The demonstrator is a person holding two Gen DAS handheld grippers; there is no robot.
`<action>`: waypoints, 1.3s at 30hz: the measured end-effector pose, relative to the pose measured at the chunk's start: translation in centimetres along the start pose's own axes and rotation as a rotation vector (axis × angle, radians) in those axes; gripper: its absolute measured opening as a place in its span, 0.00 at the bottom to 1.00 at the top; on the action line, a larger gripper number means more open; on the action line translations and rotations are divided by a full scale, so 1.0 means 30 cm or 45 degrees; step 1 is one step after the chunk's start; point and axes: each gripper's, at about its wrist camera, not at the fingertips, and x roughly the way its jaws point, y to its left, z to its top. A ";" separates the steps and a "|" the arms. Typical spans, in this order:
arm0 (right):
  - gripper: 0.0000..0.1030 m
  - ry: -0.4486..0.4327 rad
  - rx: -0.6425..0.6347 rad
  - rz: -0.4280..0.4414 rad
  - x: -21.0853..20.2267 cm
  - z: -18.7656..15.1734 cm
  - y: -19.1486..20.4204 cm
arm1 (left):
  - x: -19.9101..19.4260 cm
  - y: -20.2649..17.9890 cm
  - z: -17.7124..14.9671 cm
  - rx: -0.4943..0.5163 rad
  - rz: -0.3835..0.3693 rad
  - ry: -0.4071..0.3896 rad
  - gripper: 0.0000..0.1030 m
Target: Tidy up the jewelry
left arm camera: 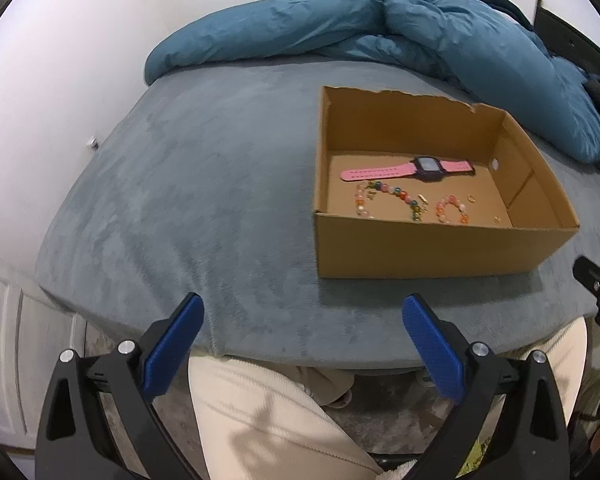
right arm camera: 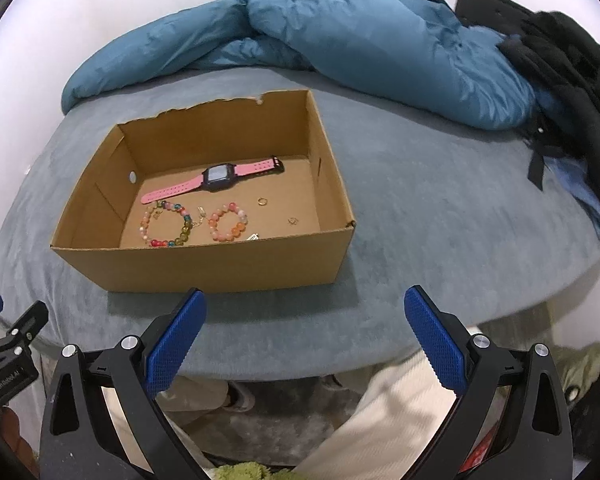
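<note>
Pink watch [right arm camera: 216, 180] lies in box [right arm camera: 204, 268] beyond right hand-held gripper [right arm camera: 304, 312].

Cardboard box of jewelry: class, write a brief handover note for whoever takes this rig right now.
Left gripper: open, empty, near the bed edge.
Right gripper: open, empty, just before the box.
Cardboard box on the bed holds the pink watch, multicolour bead bracelet, peach bead bracelet, small gold ring and another tiny piece.
Done: jewelry seems gathered in the box.
Left: nothing visible outside it; perhaps tidy the pieces.
</note>
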 end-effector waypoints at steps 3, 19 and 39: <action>0.92 0.014 0.008 -0.012 0.002 -0.009 0.006 | -0.004 0.026 0.008 -0.031 0.036 -0.013 0.95; 0.92 0.061 -0.010 -0.027 0.035 0.000 0.015 | 0.027 0.016 0.020 -0.026 0.020 0.027 0.95; 0.92 0.016 -0.045 -0.031 0.007 0.021 0.031 | 0.003 -0.017 0.031 0.008 -0.001 -0.015 0.95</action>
